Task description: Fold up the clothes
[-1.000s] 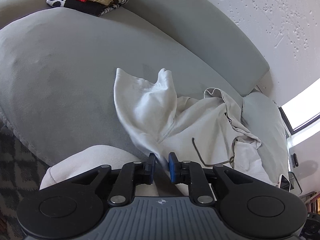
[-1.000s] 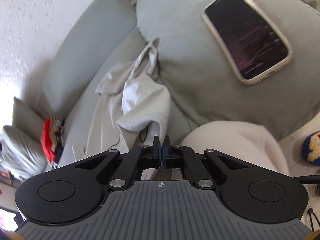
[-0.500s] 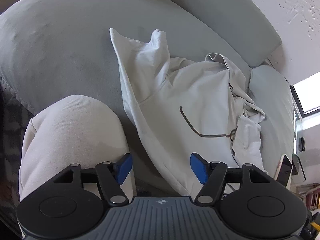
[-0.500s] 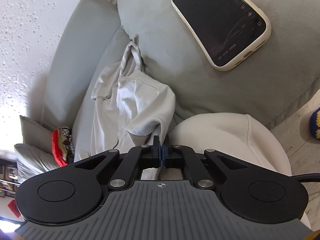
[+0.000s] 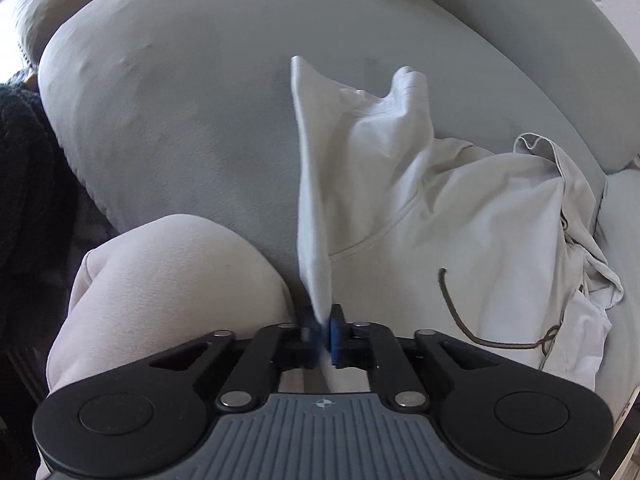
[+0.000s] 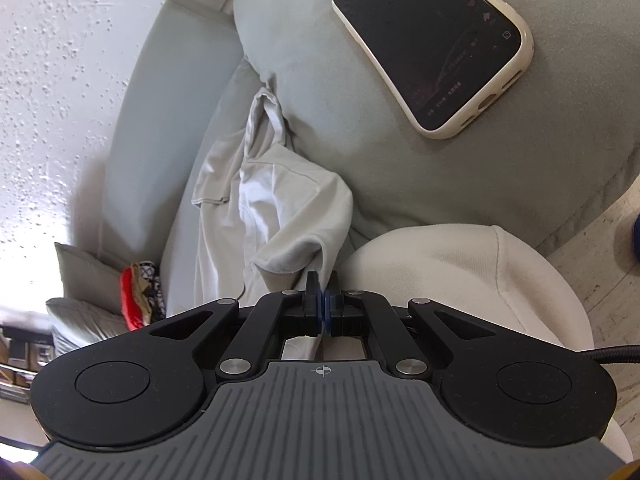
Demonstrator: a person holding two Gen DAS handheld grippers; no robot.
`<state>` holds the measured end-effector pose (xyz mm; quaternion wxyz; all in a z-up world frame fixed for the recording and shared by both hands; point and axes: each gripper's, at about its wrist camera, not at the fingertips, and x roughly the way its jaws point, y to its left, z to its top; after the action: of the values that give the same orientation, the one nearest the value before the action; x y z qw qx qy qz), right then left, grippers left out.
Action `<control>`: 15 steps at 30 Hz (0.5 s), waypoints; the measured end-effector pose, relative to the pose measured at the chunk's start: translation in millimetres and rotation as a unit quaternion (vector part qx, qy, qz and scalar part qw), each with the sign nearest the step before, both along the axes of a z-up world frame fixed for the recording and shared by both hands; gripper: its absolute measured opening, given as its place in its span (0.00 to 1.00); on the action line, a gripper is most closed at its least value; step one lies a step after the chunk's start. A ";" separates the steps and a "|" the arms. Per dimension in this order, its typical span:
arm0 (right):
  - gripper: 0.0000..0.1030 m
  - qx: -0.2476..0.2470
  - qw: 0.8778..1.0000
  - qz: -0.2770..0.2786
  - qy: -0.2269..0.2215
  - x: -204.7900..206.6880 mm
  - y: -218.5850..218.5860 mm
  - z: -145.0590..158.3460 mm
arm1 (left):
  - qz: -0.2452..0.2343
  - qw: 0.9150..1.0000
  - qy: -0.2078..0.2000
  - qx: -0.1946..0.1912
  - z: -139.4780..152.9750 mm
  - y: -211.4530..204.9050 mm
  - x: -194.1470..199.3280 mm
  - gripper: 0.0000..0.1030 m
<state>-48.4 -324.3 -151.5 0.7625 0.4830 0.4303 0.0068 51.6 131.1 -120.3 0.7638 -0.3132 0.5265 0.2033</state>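
you are at the pick-up and spread-out step of folding: the pale grey garment [image 5: 472, 216] lies crumpled on the grey sofa [image 5: 192, 120], along the seat toward its back edge, and both tongs have a bite of it; your left gripper [image 5: 325, 330] has its jaws pinched narrow on a thin edge of cloth that rises taut from the pads toward the back of the seat; your right gripper [image 6: 322, 306] is likewise clamped tight on a fold of the same garment [image 6: 288, 208] near the front edge of the seat, beside your knee [image 6: 460, 272]; the next move, as i judge it, calls for drawing the two grips apart and lifting so the cloth opens flat before any fold is laid; mind the dark drawstring [image 5: 456, 312] trailing loose across the fabric; a phone [image 6: 432, 44] rests on the sofa's arm cushion, well apart from the work; which part of the garment each grip holds is hard to tell, the left pads are blurred, and the folded pile [image 6: 140, 296] at the sofa's far end is too small to make out.
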 end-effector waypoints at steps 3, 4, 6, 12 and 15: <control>0.01 -0.012 1.000 0.005 0.006 0.8 2.8 5.3 | 0.008 0.999 -0.026 -0.026 7.7 8.3 -12.3 0.03; 0.01 -0.017 1.000 0.010 0.009 1.4 4.7 8.7 | 0.007 0.999 -0.041 -0.031 13.3 10.6 -17.2 0.03; 0.01 -0.024 0.999 0.026 0.012 2.9 9.5 17.6 | -0.003 0.997 -0.074 -0.032 30.8 13.4 -26.1 0.03; 0.01 0.111 0.992 0.031 -0.046 18.3 14.0 76.8 | -0.068 0.963 -0.245 -0.089 131.7 9.7 -29.5 0.00; 0.01 0.143 0.977 0.027 -0.157 28.8 12.6 153.4 | -0.101 0.916 -0.376 -0.095 221.9 9.9 -29.1 0.00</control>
<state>-19.6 -311.7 1.9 0.7435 0.5678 0.3125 0.1648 22.5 141.0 101.5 0.8886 -0.3827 0.2458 -0.0587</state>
